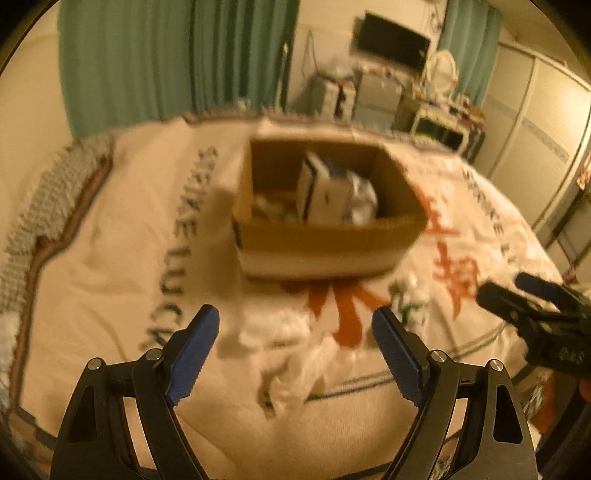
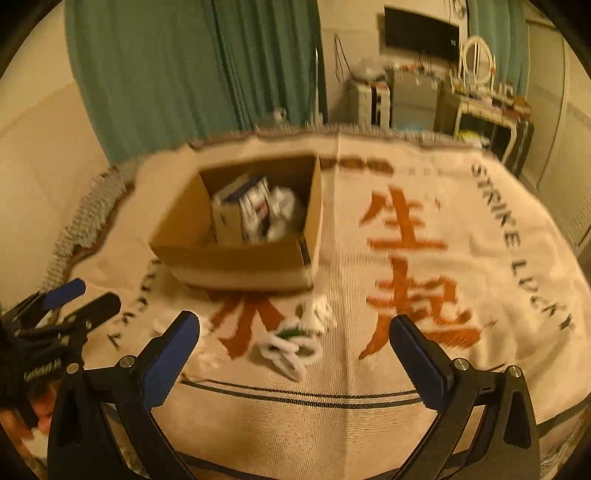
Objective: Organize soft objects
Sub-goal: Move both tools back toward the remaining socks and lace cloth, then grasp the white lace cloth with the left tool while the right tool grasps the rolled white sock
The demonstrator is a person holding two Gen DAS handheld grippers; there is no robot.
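A cardboard box (image 1: 325,240) stands open on the printed blanket, also in the right wrist view (image 2: 236,258); it holds small boxes and a crumpled white item (image 1: 360,201). A crumpled white plastic bag (image 1: 291,354) lies just ahead of my open, empty left gripper (image 1: 295,325). A white and green soft item (image 2: 295,341) lies ahead of my open, empty right gripper (image 2: 295,332); it also shows in the left wrist view (image 1: 410,295). The right gripper (image 1: 517,291) appears at the right of the left wrist view, the left gripper (image 2: 81,295) at the left of the right wrist view.
The cream blanket (image 2: 424,369) with orange characters and black lettering covers the bed. Green curtains (image 2: 192,66) hang behind. A wall TV (image 2: 421,33), shelves and a cluttered vanity (image 2: 487,103) stand at the far right.
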